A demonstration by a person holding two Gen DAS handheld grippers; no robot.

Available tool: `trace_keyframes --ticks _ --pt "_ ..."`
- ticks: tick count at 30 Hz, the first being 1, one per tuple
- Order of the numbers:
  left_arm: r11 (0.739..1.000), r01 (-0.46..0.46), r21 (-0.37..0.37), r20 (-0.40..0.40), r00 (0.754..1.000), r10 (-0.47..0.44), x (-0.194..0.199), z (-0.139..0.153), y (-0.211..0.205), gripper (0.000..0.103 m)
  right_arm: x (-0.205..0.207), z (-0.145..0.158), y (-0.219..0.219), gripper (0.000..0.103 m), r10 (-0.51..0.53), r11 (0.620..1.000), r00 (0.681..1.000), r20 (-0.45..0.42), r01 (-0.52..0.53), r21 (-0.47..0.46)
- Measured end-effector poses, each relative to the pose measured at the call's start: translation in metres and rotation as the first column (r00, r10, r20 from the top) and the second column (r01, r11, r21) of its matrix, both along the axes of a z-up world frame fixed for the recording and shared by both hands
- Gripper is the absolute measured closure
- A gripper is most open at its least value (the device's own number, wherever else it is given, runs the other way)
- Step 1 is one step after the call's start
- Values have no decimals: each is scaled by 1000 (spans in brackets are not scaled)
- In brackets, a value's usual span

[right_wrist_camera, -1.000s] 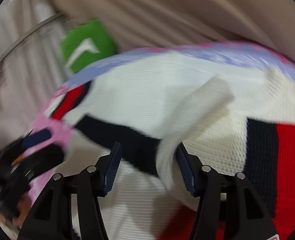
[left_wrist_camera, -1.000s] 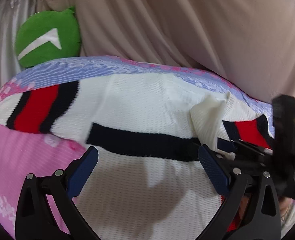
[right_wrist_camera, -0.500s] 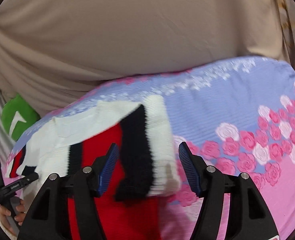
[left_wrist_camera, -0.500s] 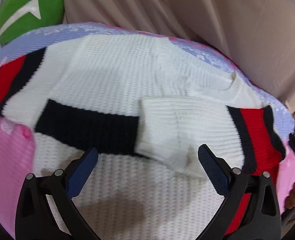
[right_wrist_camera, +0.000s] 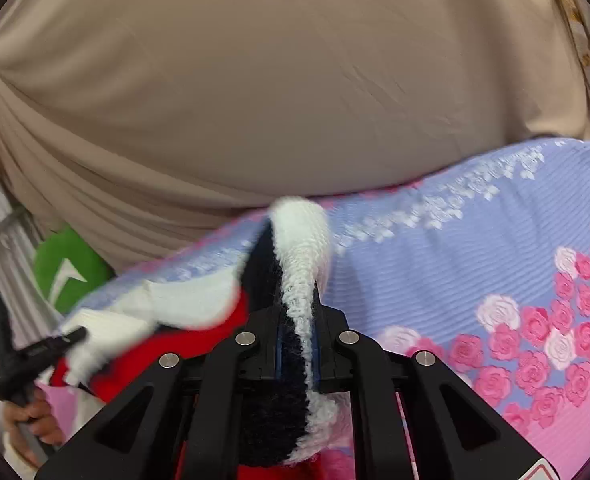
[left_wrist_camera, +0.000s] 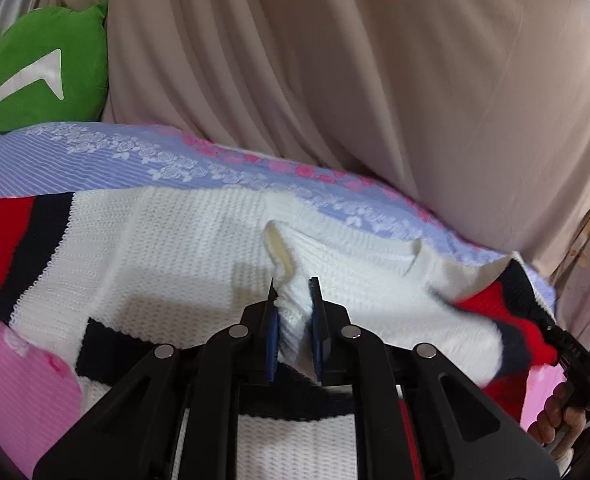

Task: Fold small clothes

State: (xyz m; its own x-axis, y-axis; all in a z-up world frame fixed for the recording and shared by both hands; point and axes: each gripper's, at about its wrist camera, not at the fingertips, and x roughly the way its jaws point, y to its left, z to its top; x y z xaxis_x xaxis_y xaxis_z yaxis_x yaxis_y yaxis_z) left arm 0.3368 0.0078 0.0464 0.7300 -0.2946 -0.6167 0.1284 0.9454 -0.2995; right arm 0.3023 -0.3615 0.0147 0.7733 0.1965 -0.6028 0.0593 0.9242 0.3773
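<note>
A white knit sweater (left_wrist_camera: 175, 248) with red and navy bands lies spread on a floral sheet (left_wrist_camera: 95, 160). My left gripper (left_wrist_camera: 293, 284) is closing, and its blue pads pinch a bunched white fold just below the neckline. In the right wrist view my right gripper (right_wrist_camera: 297, 300) is closing too, its pads pressed on the navy and white edge of the sweater's sleeve (right_wrist_camera: 299, 232), which stands up between the fingers. The rest of the sweater (right_wrist_camera: 183, 304) trails away to the left, blurred. Each view shows the other gripper's handle in a hand at its edge.
A green plush cushion (left_wrist_camera: 43, 72) sits at the far left against a beige draped cloth (left_wrist_camera: 375, 60). The sheet (right_wrist_camera: 475, 240), lilac and pink with roses, stretches to the right of the sleeve. A hand (right_wrist_camera: 27, 420) is at the lower left.
Both grippers went from open to shut on knit fabric. The left one moved up over the folded sleeve to the white fold by the neckline. The sleeve edge now stands up between the right fingers.
</note>
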Motion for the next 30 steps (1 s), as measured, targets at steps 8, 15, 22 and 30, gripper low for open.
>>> trace_keyframes --ticks 8,15,22,30 --pt "996 16 90 -81 997 -9 -3 -46 -4 87 -43 9 10 84 -49 994 999 19 51 -100" --pt "994 36 100 -84 996 -27 -18 -50 -21 75 -51 -22 43 85 88 987 991 -103 -101 -126" --pt "994 19 111 -109 994 -6 -10 -56 -18 84 -54 -17 65 88 147 962 985 -91 -164 -218" --pt "987 -10 160 -93 995 25 -6 -59 -8 87 -52 -23 20 103 -4 995 994 -113 -8 -103"
